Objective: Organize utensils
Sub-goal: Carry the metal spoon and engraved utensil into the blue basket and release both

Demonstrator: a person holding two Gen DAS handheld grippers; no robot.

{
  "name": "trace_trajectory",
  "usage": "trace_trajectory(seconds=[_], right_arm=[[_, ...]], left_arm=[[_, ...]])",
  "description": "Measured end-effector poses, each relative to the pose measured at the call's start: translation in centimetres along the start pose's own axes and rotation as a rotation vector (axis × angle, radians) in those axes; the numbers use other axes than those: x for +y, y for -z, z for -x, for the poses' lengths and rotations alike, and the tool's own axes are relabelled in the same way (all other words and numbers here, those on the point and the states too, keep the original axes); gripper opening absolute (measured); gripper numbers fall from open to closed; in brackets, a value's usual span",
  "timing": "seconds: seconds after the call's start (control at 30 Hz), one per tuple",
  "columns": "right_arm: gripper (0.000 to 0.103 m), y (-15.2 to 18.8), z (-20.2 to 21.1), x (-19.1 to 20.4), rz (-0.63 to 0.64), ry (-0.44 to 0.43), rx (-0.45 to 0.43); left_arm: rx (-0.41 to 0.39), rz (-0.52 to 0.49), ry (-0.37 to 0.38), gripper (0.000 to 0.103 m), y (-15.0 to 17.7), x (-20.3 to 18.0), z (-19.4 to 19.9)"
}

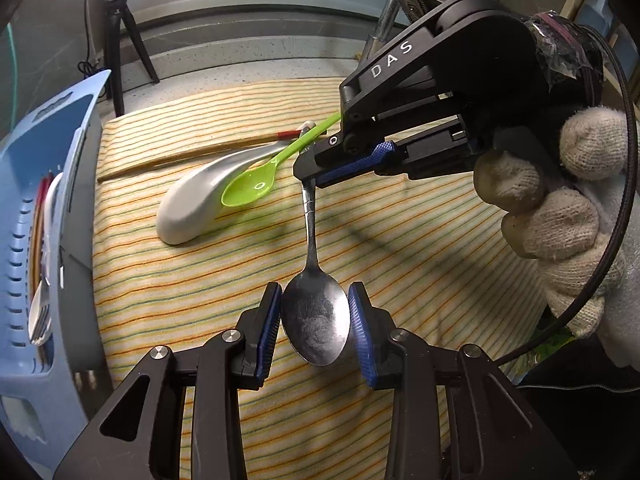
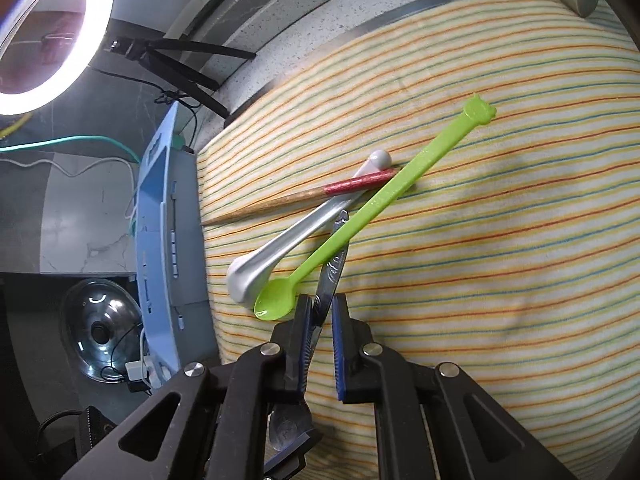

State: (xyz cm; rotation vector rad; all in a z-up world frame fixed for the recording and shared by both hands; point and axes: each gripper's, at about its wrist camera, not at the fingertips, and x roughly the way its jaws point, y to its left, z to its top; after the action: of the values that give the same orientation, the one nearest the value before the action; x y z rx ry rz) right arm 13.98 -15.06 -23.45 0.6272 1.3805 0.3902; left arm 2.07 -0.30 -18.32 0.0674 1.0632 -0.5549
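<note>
I have the metal spoon (image 1: 313, 312) held from two ends. My left tongs (image 1: 314, 316) stand partly open and press on the bowl of the spoon, one blue pad on each side of it. My right tongs (image 1: 310, 178) are almost fully closed and pinch the thin handle further away; in the right wrist view the handle (image 2: 330, 280) goes between the two pads (image 2: 340, 340). A gloved hand (image 1: 560, 208) holds the right tongs from the right side.

The spoon is above a striped cloth (image 1: 400, 240) which covers the worktop. If its tip touches the cloth, I cannot tell.

On the cloth, far from me, lie three other things in one pile: a white spoon (image 1: 192, 200), a green spoon (image 1: 256, 186) which rests across it, and chopsticks (image 1: 192, 156) with red ends behind them. The handle of the metal spoon passes under the green spoon.

At the left edge stands a blue rack (image 1: 36, 208), and some utensils are already inside it.
</note>
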Motion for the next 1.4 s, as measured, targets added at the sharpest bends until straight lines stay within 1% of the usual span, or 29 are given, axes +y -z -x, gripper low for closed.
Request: trace_trajectory(seconds=[0.17,0.27,0.3,0.37,0.57,0.7,0.83,1.0,1.13,1.23,1.4], right_arm=[[0.008,0.3,0.4,0.7,0.018,0.003,0.007],[0.008,0.3,-0.5,-0.6,-0.02,0.032,0.054],[0.008,0.4,-0.8,-1.3,-0.041,0.039,0.071],[0.008,0.6,-0.9,-1.7,-0.041,0.057,0.082],[0.009,1.1,1.0,-1.7,-0.016,0.078,0.05],[0.009,1.1,1.9,-1.5,0.005,0.071,0.036],[0.008,0.9,2.6,0.9,0.061,0.04,0.005],[0.007,0.2,2.2,5.0,0.133,-0.001,-0.006],[0.006,-0.1,1.0,9.1,0.212,-0.041,0.015],[0.006,-0.2,0.0,11.8,0.265,-0.05,0.02],[0.005,-0.6,-2.0,15.5,0.322,-0.076,0.03]], left_arm=[[-0.011,0.009,0.016,0.033,0.4,0.2,0.6],[0.023,0.033,0.06,0.033,1.0,0.2,-0.1],[0.029,0.036,0.067,0.033,1.0,0.0,-0.4],[0.035,0.028,0.073,0.033,1.2,-0.4,-0.8],[0.016,0.025,0.107,0.033,1.1,-1.2,-0.6],[-0.001,0.004,0.089,0.033,0.9,-1.7,-0.2],[-0.036,0.022,0.064,0.033,0.3,-1.0,0.9],[-0.086,0.087,0.026,0.033,0.1,1.7,2.8],[-0.117,0.124,-0.024,0.033,0.2,3.4,4.3],[-0.138,0.149,-0.064,0.033,0.3,4.8,5.3],[-0.164,0.193,-0.126,0.033,0.8,7.9,6.1]])
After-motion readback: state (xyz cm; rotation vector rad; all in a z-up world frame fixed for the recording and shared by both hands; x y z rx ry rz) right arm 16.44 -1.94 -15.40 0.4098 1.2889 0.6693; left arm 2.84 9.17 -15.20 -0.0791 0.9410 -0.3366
